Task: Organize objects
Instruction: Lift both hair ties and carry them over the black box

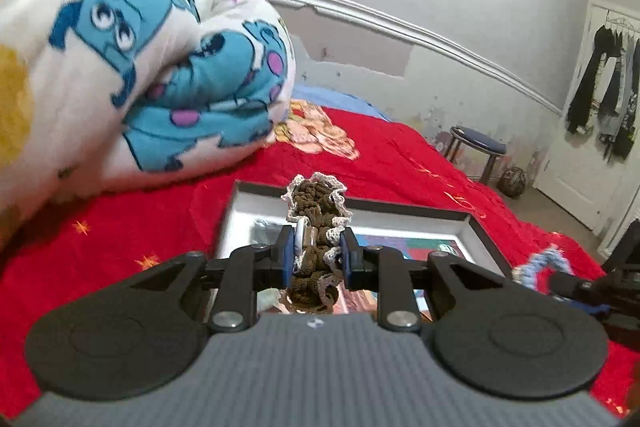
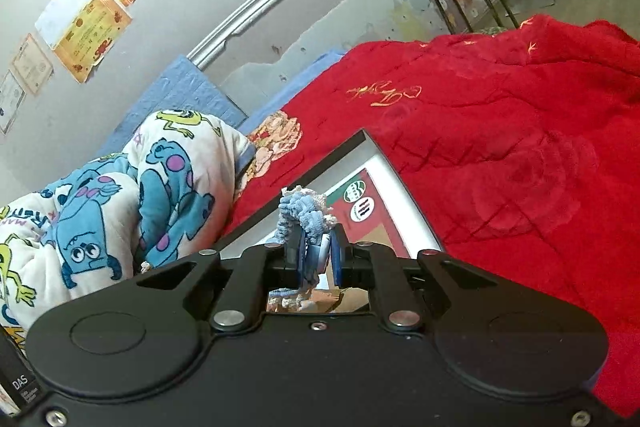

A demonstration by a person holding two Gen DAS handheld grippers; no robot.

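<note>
Left gripper [image 1: 314,253] fingers clamped a brown lace-edged scrunchie [image 1: 314,211], right gripper [image 2: 316,251] fingers pinched a blue scrunchie [image 2: 304,215], both directly above the framed tray [image 1: 476,223] on the bed [image 1: 120,227].

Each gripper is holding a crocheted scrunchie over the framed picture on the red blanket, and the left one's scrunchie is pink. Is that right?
Almost. The left gripper holds a dark brown scrunchie with white lace trim, not pink, as the left wrist view shows. The right gripper holds a light blue scrunchie above the framed picture on the red blanket.
</note>
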